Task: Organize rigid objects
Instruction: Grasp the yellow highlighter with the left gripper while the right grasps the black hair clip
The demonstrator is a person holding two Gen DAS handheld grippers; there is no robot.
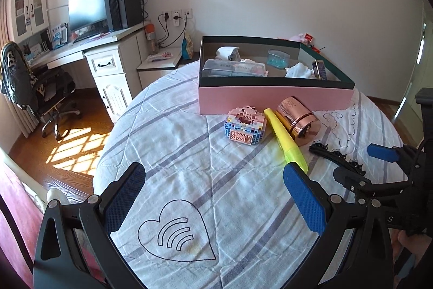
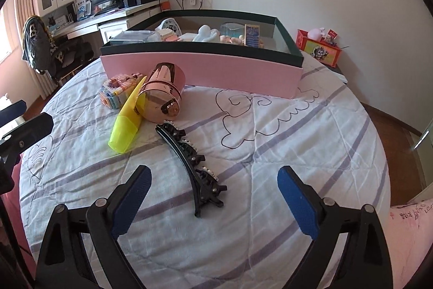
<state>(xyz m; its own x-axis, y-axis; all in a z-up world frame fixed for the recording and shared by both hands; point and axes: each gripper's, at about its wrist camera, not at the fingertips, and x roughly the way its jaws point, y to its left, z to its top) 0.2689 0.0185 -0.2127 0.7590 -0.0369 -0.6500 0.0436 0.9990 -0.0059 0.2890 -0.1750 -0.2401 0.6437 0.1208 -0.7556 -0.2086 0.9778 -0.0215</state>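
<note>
With both the left hand-held gripper (image 1: 213, 197) and right hand-held gripper (image 2: 213, 197) open and empty, we risk the thin hair clip (image 2: 192, 161) slipping on the soft bed (image 2: 297, 142), or nudging the rose-gold canister (image 2: 162, 94) rolling.

A home bedroom: quilted bed (image 1: 205, 153), computer desk (image 1: 89, 45), office chair (image 1: 40, 88).

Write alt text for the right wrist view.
The open right gripper hovers over a black hair clip on the quilt. Beyond lie a yellow tube, rose-gold canister, brick toy and pink box.
</note>
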